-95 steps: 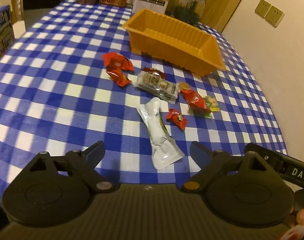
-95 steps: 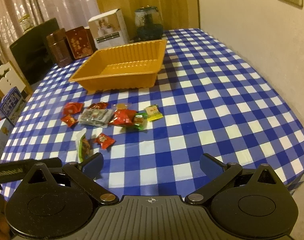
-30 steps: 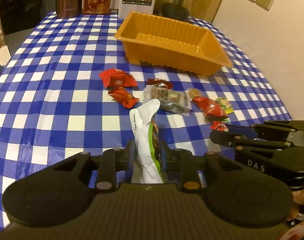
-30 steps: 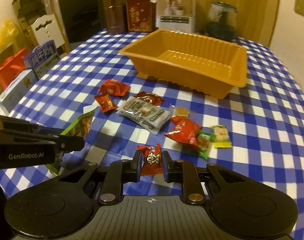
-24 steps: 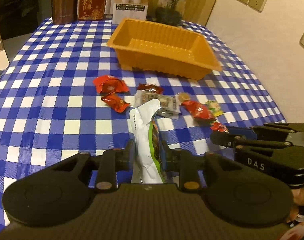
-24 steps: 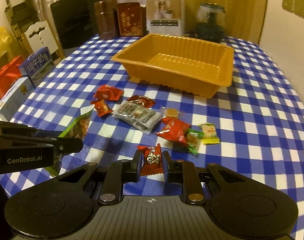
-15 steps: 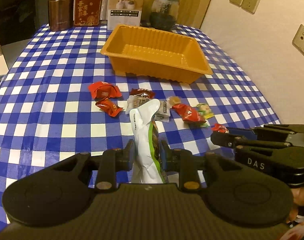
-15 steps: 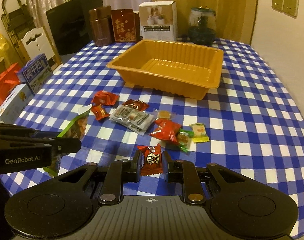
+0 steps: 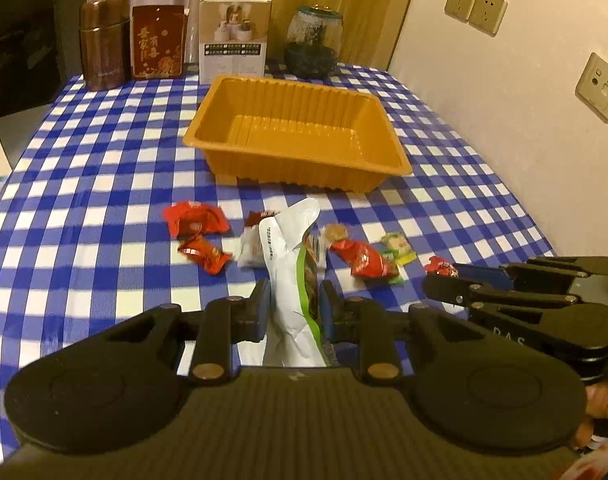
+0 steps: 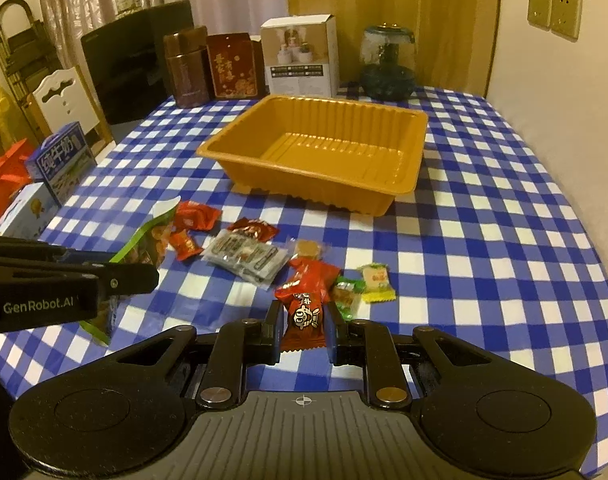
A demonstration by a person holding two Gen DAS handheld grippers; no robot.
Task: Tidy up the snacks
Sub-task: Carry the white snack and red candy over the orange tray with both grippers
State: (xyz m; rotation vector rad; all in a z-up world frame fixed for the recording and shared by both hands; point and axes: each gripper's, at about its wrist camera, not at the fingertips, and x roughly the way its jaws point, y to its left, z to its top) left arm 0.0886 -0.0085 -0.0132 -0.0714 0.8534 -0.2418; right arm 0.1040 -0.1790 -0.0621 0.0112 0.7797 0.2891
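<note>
My left claw (image 9: 292, 308) pinches a white-and-green snack pouch (image 9: 291, 268) at lower centre; my right claw (image 10: 304, 326) grips a small red candy (image 10: 304, 316); the orange tray (image 10: 404, 184) at upper centre holds nothing; other wrapped snacks (image 10: 243, 256) lie mid-frame on the checked tabletop (image 10: 504, 240).

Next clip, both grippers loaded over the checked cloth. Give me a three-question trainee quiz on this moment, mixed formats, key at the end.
1. True or false: the orange tray already holds a snack.
2. Multiple choice: the left gripper is shut on A) a white-and-green snack pouch B) a yellow candy C) a clear multi-pack.
3. Fill in: the right gripper is shut on a small ___ candy.

Key
1. False: the tray is empty.
2. A.
3. Red; its wrapper shows a cartoon face.
</note>
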